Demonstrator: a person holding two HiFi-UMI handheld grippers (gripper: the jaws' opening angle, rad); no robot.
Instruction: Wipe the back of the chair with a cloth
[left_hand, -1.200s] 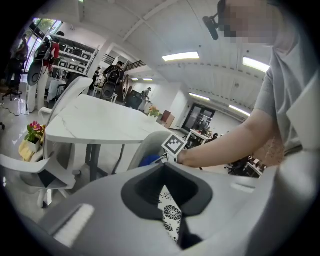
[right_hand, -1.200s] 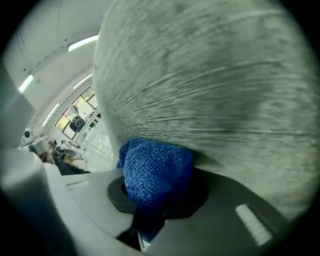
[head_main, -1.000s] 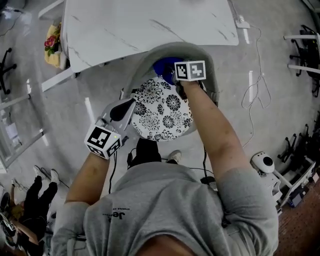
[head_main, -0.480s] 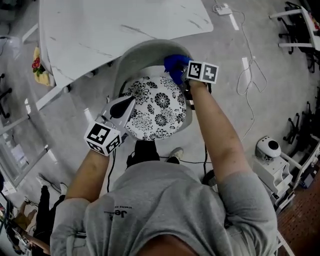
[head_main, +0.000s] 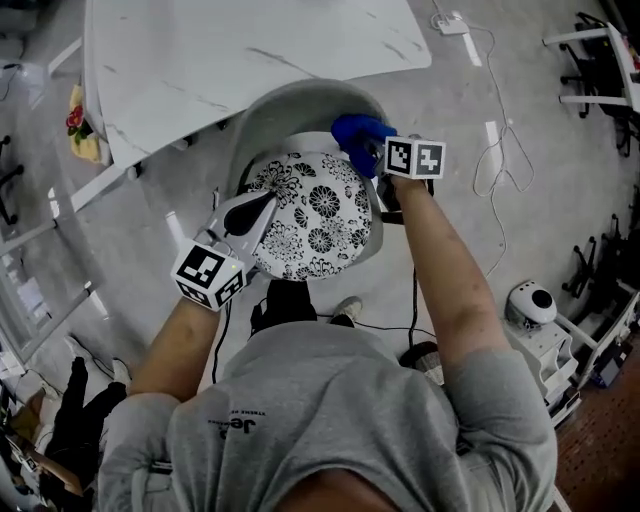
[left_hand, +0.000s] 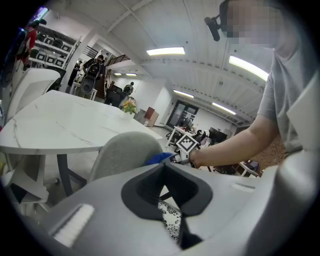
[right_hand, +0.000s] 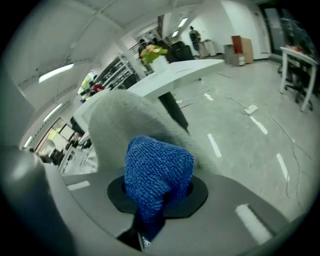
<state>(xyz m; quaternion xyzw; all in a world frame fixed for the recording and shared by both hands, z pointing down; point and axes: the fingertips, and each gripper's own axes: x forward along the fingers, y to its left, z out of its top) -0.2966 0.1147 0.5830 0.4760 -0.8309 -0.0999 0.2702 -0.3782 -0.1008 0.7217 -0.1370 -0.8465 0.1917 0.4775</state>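
Right gripper (head_main: 378, 152) clamped on blue cloth (head_main: 356, 133); cloth bunched ahead of jaws, pressed on chair back (head_main: 285, 100) at its right end, near top rim; bunching likely gives soft pad, so jaws don't scrape grey shell. Left gripper (head_main: 258, 208) jaws together, nothing between them; tip over left edge of patterned seat cushion (head_main: 320, 220), probably to steady chair against wiping push; contact not certain. Table (head_main: 250, 45) just behind chair back. Judged: wiping under way at back's right end; rest of curve lies left of cloth.

No legible text or labels.
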